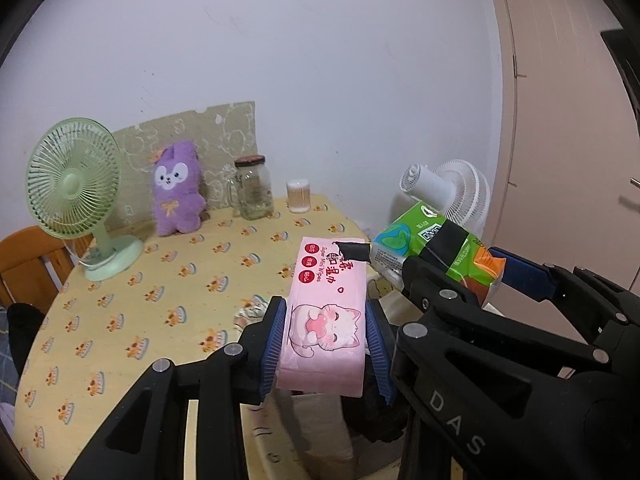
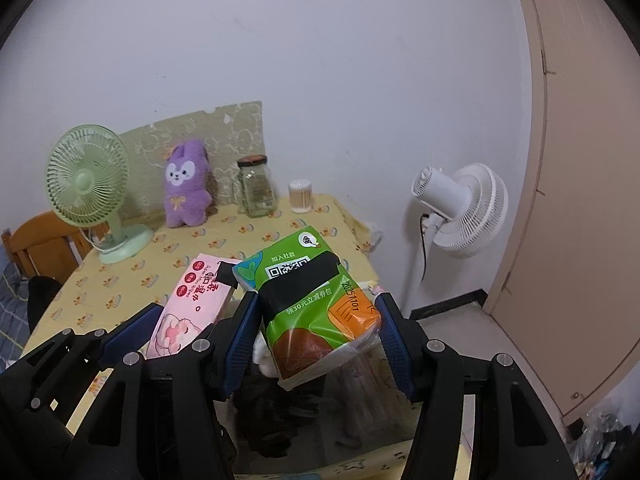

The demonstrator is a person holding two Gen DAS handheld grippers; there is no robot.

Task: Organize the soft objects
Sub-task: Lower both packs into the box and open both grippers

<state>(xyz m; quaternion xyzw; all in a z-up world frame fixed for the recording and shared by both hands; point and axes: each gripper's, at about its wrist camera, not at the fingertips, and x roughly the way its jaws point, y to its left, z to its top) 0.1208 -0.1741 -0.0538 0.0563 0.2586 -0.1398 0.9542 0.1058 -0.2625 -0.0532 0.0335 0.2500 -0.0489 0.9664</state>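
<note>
My left gripper [image 1: 326, 308] is shut on a pink wipes pack [image 1: 330, 276] printed with a cartoon cat, its blue pads pressing both long sides. The pack hangs over the near edge of the yellow-clothed table [image 1: 160, 280]. Right beside it, my right gripper [image 2: 316, 304] is shut on a green tissue pack [image 2: 308, 292], which is tilted. The right wrist view also takes in the pink pack [image 2: 192, 300], and the left wrist view the green pack [image 1: 424, 248]. A purple plush toy [image 1: 176, 188] stands upright at the table's back.
A green desk fan [image 1: 76, 200], a glass jar [image 1: 252, 192] and a tub of cotton swabs [image 1: 298, 196] stand along the back. A white fan [image 2: 460, 208] stands right of the table, a wooden chair [image 1: 28, 264] left. Something dark and fuzzy [image 2: 264, 412] lies below the grippers.
</note>
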